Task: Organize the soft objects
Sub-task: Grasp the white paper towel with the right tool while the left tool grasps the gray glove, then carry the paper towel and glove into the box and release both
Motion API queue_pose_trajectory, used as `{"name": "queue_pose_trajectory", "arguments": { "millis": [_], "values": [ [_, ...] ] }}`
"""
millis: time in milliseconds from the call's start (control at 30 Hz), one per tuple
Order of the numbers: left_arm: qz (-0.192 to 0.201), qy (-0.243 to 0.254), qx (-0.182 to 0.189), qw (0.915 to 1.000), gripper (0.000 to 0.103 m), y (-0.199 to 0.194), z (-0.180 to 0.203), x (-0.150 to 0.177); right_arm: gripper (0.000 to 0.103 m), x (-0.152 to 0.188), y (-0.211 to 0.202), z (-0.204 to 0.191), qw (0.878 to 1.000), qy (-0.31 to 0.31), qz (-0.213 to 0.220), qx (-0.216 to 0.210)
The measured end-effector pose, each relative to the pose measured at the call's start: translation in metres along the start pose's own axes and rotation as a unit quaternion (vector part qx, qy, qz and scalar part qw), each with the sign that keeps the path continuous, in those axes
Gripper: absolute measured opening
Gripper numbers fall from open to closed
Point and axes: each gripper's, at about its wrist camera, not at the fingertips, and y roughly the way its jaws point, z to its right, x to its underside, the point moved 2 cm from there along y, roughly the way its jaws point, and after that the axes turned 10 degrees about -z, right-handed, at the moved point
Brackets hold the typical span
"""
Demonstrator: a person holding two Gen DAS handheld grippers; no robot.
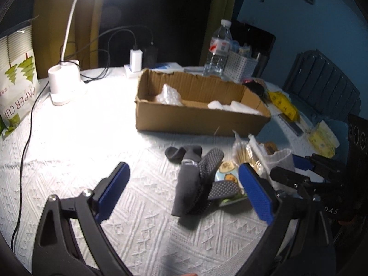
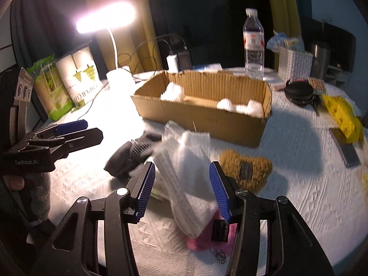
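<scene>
Dark grey grip-dotted socks lie in a heap on the white tablecloth between my left gripper's open fingers; they also show in the right wrist view. My left gripper is open and empty just short of them. My right gripper is open around a clear plastic bag with white soft material, without closing on it. A cardboard box behind holds white bubble wrap. A tan fuzzy pad lies right of the bag, a pink fluffy item under it.
A lit desk lamp with cables stands back left, by paper cup packs. A water bottle, white basket, yellow packets and a toothpick bag crowd the right side. The right gripper shows in the left wrist view.
</scene>
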Motion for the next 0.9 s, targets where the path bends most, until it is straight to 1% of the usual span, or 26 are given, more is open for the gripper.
{"name": "queue_pose_trajectory", "arguments": {
  "millis": [33, 100, 167, 233, 367, 400, 433, 467, 500, 533, 600, 667, 700, 900],
  "values": [
    [-0.008, 0.001, -0.004, 1.0000, 0.096, 0.005, 0.001, 0.001, 0.051, 0.002, 0.002, 0.003, 1.000, 0.002, -0.001, -0.003],
    [-0.023, 0.001, -0.014, 0.9996, 0.096, 0.017, 0.002, 0.002, 0.044, 0.004, 0.003, 0.007, 1.000, 0.003, -0.003, -0.009],
    [-0.042, -0.003, -0.027, 0.9987, 0.096, 0.029, 0.002, 0.004, 0.022, 0.005, 0.004, 0.009, 1.000, -0.003, -0.004, -0.009],
    [-0.057, -0.007, -0.037, 0.9976, 0.096, 0.039, 0.000, 0.006, 0.014, 0.006, 0.004, 0.010, 1.000, -0.011, -0.002, -0.006],
    [-0.085, -0.001, -0.047, 0.9953, 0.095, 0.056, -0.001, 0.009, 0.009, 0.009, 0.001, 0.016, 1.000, -0.013, 0.008, -0.010],
    [-0.089, 0.000, -0.046, 0.9949, 0.084, 0.058, -0.001, 0.010, 0.009, 0.009, 0.000, 0.017, 1.000, -0.011, 0.010, -0.010],
    [-0.097, 0.000, -0.046, 0.9942, 0.068, 0.061, -0.002, 0.010, 0.009, 0.008, -0.002, 0.019, 1.000, -0.010, 0.013, -0.011],
    [-0.102, 0.001, -0.047, 0.9937, 0.062, 0.063, -0.002, 0.009, 0.008, 0.008, -0.004, 0.021, 1.000, -0.008, 0.017, -0.012],
    [-0.105, 0.004, -0.045, 0.9935, 0.051, 0.065, -0.002, 0.009, 0.008, 0.008, -0.007, 0.023, 1.000, -0.007, 0.021, -0.014],
    [-0.104, 0.007, -0.039, 0.9938, 0.044, 0.066, -0.001, 0.009, 0.008, 0.007, -0.009, 0.024, 1.000, -0.008, 0.025, -0.014],
    [-0.102, 0.014, -0.029, 0.9942, 0.037, 0.066, 0.003, 0.007, 0.008, 0.005, -0.016, 0.025, 0.999, -0.009, 0.035, -0.012],
    [-0.097, 0.019, -0.022, 0.9948, 0.033, 0.063, 0.006, 0.006, 0.008, 0.002, -0.022, 0.027, 0.999, -0.009, 0.043, -0.009],
    [-0.092, 0.018, -0.016, 0.9954, 0.029, 0.060, 0.007, 0.004, 0.008, 0.001, -0.024, 0.027, 0.999, -0.009, 0.047, -0.009],
    [-0.058, 0.019, 0.006, 0.9981, 0.026, 0.037, 0.008, -0.009, 0.008, -0.009, -0.039, 0.023, 0.998, -0.014, 0.068, 0.001]
  ]
}}
